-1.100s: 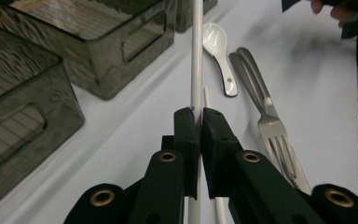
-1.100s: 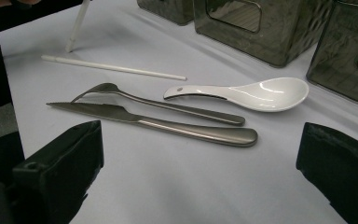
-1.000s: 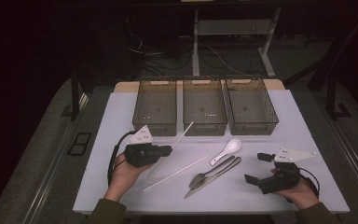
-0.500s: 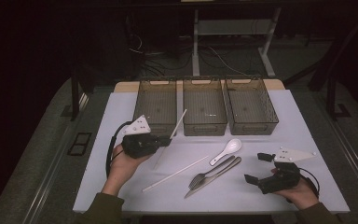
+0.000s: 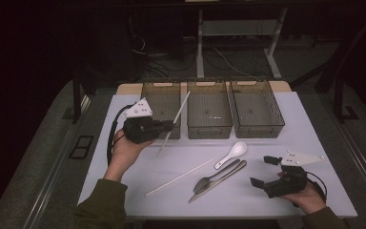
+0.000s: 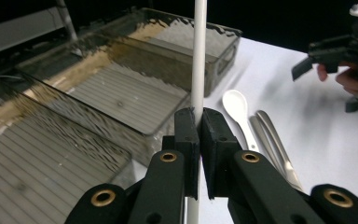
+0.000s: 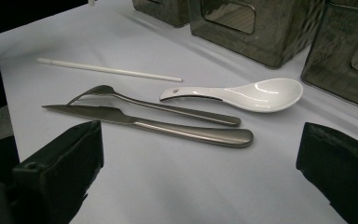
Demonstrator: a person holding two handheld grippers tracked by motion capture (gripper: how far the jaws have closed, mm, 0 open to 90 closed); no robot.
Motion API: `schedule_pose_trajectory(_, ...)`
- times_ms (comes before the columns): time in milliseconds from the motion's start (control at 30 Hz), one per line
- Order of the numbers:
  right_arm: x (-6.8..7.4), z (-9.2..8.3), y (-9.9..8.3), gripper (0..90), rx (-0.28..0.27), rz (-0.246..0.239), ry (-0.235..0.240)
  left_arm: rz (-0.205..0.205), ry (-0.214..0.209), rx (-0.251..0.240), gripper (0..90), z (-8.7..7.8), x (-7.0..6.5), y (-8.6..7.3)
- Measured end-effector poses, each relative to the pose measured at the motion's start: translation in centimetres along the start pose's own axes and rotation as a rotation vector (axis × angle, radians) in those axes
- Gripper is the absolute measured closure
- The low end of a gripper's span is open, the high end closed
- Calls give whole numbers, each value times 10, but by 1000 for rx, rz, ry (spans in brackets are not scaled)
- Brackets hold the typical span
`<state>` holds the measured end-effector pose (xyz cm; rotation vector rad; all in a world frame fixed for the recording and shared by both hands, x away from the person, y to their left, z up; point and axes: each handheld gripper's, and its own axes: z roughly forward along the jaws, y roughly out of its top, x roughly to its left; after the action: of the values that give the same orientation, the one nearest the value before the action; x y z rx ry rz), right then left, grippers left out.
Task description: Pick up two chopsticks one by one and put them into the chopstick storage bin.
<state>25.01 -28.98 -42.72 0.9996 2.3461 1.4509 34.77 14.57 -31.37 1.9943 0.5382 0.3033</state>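
Raised since the earlier frames, the left hand-held gripper (image 5: 167,125) now sits higher over the worktop (image 5: 314,143), carrying its chopstick (image 5: 174,123) toward the bins; the right hand-held gripper (image 5: 261,171) has stayed in place.

Worktop: white, bearing three dark bins ahead of both hand-held grippers.

Bins: the left bin (image 5: 161,102) lies directly beyond the left hand-held gripper; the middle bin (image 5: 208,109) and right bin (image 5: 256,107) stand beside it.

Left hand-held gripper (image 6: 198,122): jaws pressed together, pinching the chopstick (image 6: 198,51), which stands tilted, its upper end above the left bin's rim, its lower end off the worktop.

Right hand-held gripper: jaws spread, nothing between them, held low near the worktop edge.

Remaining items, between the two hand-held grippers: second chopstick (image 5: 178,177), knife (image 7: 168,126), fork (image 7: 158,106), spoon (image 7: 242,94), all lying flat.
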Motion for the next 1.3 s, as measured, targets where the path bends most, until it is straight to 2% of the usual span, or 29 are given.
schedule_pose_trajectory(267, 0, -1, 0, 8, 1, 5, 1, -17, 48, -8, 848, 5, 21, 16)
schedule_pose_trajectory(433, 0, -1, 0, 8, 0, 9, 2, -43, 85, -18, 848, 5, 39, 22)
schedule_pose_trajectory(667, -1, -1, 0, 8, -6, 10, 1, -68, 149, -31, 848, 3, 59, 35)
schedule_pose_trajectory(733, -1, -1, 0, 8, -6, 11, 1, -71, 183, -30, 848, 4, 65, 37)
schedule_pose_trajectory(800, -1, -1, 0, 8, -10, 7, 4, -96, 200, -38, 848, 5, 72, 37)
schedule_pose_trajectory(967, -1, -2, 0, 8, -10, 10, 5, -151, 243, -16, 848, 10, 89, 30)
schedule_pose_trajectory(1100, -1, -2, 0, 8, -10, 13, 6, -168, 281, 35, 848, 17, 98, 23)
schedule_pose_trajectory(1233, -1, -2, 0, 8, -11, 12, 7, -197, 296, 52, 848, 21, 105, 18)
schedule_pose_trajectory(1300, -1, -2, 0, 8, -12, 9, 7, -203, 305, 77, 848, 23, 109, 15)
